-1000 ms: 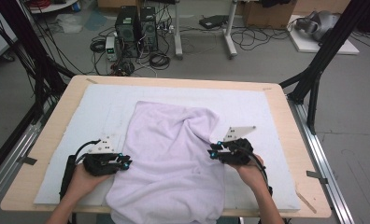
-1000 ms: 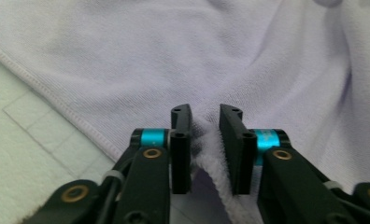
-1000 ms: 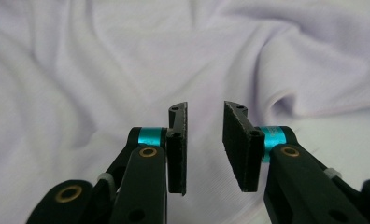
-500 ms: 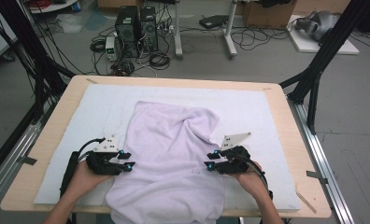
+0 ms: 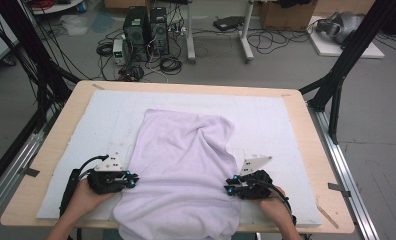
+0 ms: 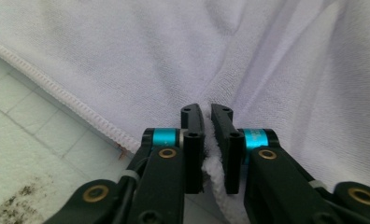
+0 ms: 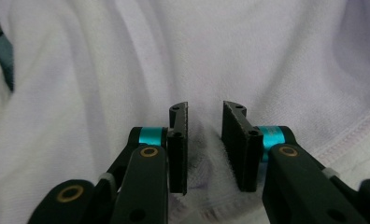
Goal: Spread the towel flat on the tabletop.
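Lilac towel (image 5: 181, 170) lies between both hand-held grippers.

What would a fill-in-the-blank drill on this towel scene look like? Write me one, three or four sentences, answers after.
1. The lilac towel lies on a white mat that covers the wooden ____.
2. The left tool pinches a fold of the ____ between its jaws.
3. The jaws of the right tool stand ____, with towel fabric beneath the gap.
4. In the high view, the near edge of the towel hangs over the table's ____ edge.

Missing words: table; towel; apart; front
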Available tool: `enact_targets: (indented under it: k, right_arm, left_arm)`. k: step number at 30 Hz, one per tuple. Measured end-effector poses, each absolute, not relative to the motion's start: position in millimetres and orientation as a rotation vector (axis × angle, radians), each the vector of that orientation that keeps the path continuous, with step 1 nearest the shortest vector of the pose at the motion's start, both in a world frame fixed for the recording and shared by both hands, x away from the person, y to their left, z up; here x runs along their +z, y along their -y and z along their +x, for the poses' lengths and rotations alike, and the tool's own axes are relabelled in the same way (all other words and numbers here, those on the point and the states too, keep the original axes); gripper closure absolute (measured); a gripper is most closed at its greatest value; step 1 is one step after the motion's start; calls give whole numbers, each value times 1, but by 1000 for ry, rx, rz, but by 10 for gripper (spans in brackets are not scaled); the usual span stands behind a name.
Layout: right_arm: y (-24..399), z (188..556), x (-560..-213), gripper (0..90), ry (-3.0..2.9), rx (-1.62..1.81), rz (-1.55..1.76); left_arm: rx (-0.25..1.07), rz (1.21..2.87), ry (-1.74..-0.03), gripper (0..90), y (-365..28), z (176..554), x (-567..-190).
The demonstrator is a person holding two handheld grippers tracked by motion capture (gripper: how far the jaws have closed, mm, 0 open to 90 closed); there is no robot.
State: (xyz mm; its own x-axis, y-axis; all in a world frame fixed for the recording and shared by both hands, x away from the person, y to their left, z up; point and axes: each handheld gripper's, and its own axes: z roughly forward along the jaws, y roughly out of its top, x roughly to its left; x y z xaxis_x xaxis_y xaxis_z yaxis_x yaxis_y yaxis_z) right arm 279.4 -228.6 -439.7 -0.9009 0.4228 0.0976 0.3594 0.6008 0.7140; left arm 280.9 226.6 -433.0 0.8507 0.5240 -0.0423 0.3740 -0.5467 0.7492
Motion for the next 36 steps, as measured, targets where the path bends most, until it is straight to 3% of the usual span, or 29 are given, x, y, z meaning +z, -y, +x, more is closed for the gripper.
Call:
enact_targets:
  k: [3,6,8,10,11,12,21,23,25,28,36]
  right_arm:
    - [223,277,-431,656,-2716,1245,646]
    - [212,279,-428,621,-2724,1221,611]
    - [208,282,-433,628,-2740,1182,617]
    - [205,283,-439,696,-2763,1150,623]
    - [205,281,-442,773,-2746,1151,617]
    - [206,280,-442,842,-2750,1173,604]
    - [202,256,-432,864,-2857,1271,450]
    - [200,246,-425,784,-2878,1306,375]
    - [203,248,-418,719,-2846,1299,400]
    - [210,265,-414,665,-2761,1289,519]
    - [221,312,-419,650,-2641,1243,692]
  left_arm:
    - [233,2166,-681,555,-226,286,-427]
    - [227,2199,-671,524,-217,292,-429]
    - [205,2248,-656,596,-213,294,-435]
    - [225,2255,-638,722,-212,291,-439]
    - [208,2253,-629,810,-213,291,-439]
    - [215,2256,-623,839,-213,290,-439]
    - [195,2231,-534,858,-223,259,-426]
    - [187,2219,-522,828,-227,256,-423]
    - [197,2209,-557,654,-229,259,-420]
    - [193,2184,-591,573,-227,271,-420]
    - [233,2129,-699,580,-226,305,-425]
